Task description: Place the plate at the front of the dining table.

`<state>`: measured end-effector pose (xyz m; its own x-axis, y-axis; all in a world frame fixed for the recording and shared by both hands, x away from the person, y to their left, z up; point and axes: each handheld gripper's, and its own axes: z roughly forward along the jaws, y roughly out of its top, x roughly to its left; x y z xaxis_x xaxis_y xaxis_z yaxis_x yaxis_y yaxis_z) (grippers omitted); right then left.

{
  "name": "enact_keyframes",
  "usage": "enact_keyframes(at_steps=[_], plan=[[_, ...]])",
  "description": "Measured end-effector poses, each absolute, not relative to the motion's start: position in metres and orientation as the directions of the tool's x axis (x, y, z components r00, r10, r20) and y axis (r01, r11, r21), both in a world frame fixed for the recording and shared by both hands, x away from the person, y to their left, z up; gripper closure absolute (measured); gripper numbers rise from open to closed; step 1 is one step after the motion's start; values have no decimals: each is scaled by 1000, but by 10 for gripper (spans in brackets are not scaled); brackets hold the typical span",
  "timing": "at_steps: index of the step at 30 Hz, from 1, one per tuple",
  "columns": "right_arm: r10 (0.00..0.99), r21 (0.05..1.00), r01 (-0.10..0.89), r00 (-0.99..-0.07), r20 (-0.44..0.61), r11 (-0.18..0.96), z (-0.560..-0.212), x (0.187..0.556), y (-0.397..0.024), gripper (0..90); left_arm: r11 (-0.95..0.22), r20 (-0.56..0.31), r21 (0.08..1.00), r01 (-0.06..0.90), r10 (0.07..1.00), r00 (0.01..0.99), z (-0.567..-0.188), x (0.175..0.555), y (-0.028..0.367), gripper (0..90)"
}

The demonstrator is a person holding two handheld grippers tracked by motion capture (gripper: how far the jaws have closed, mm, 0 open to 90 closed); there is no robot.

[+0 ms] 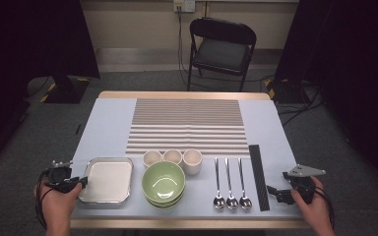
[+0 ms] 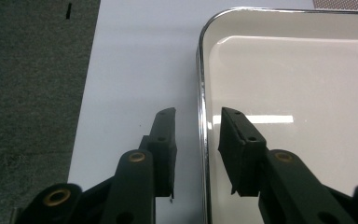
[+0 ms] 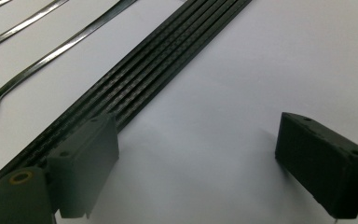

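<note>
The left gripper (image 2: 196,126) stands with its two jaws on either side of the left rim of the metal tray (image 2: 202,70): one jaw is outside on the blue table cover (image 2: 135,60), the other is inside over the cream-coloured tray floor. A narrow gap is visible on each side of the rim, so the pads do not press on it yet and nothing is held. The right gripper (image 3: 198,158) is wide open and empty, resting above bare cover, with the dark ribbed strip (image 3: 168,60) touching or just beside its one jaw and the three spoons (image 1: 232,200) beyond the strip. From the left gripper, the tray lies directly ahead and reaches toward the green bowls (image 1: 163,184), with three small cups (image 1: 172,157) farther off. I judge the tray to be stiff and rather light, but its chromed rim is smooth and slippery, and the rim is thin, so it may slide or tilt in the pads. The best hold seems to be the middle of this left rim, with the pads set deep over the edge.
</note>
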<state>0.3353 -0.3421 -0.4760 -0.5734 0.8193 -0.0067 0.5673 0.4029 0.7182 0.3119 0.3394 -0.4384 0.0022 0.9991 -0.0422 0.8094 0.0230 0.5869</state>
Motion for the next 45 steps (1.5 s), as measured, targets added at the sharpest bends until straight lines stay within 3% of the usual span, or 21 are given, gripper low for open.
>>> enact_keyframes(at_steps=[15, 45], plan=[[820, 717, 569, -572, -7, 403, -476, 335, -342, 123, 55, -93, 561, 826, 996, -3, -437, 314, 339, 830], [820, 718, 568, -572, -7, 403, -476, 335, -342, 123, 141, -125, 546, 826, 988, -86, -425, 314, 339, 880]])
